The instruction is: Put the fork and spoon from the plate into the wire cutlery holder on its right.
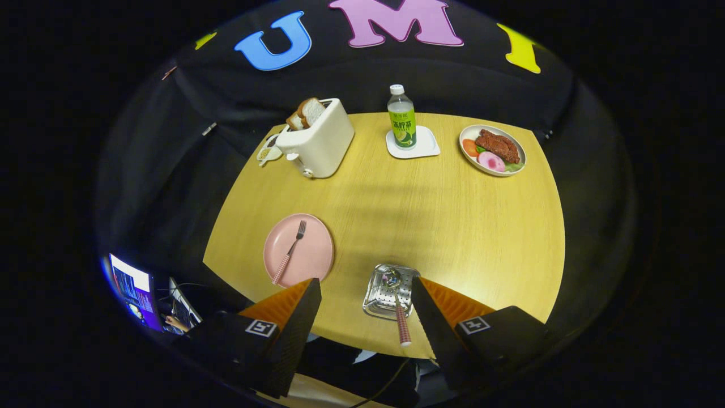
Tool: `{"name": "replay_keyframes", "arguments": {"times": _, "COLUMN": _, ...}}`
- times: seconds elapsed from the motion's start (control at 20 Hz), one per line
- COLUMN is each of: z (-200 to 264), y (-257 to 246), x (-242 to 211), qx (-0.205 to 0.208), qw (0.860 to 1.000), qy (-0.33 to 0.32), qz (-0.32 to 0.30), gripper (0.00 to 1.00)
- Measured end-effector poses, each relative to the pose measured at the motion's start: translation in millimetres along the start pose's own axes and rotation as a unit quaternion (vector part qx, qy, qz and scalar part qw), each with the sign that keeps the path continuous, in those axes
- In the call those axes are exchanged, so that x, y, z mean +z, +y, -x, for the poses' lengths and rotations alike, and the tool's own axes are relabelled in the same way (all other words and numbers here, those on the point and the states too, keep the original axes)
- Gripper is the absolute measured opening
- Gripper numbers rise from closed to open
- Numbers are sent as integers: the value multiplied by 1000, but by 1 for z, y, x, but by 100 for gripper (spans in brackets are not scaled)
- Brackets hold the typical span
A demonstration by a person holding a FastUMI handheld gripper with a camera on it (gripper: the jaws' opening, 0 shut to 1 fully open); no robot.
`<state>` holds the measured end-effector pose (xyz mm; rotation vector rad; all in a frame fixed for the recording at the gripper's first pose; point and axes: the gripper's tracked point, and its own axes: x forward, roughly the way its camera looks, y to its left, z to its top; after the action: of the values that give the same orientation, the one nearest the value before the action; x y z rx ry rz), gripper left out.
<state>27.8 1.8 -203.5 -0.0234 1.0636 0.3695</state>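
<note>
A round pink plate point(308, 255) is seen on the near left of the table, a fork point(290, 252) with a pink checked handle laid slantwise across it, tines far. To its right, the perforated metal cutlery holder point(380, 294) already holds the spoon point(398, 309), handle overhanging its near rim.
</note>
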Motion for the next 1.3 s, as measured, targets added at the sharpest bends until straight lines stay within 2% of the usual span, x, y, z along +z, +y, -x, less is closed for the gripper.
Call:
{"name": "replay_keyframes", "arguments": {"times": 0.5, "z": -61, "y": 112, "x": 0, "qx": 33, "qw": 999, "qy": -24, "qz": -12, "gripper": 99}}
{"name": "replay_keyframes", "arguments": {"times": 0.8, "z": -123, "y": 169, "x": -28, "qx": 37, "qw": 999, "qy": 4, "qz": -32, "gripper": 100}}
{"name": "replay_keyframes", "arguments": {"times": 1.1, "z": -191, "y": 179, "x": -71, "qx": 9, "qw": 997, "qy": 71, "qz": -42, "gripper": 99}}
{"name": "replay_keyframes", "arguments": {"times": 1.3, "z": -216, "y": 177, "x": -88, "qx": -11, "qw": 993, "qy": 104, "qz": -50, "gripper": 97}}
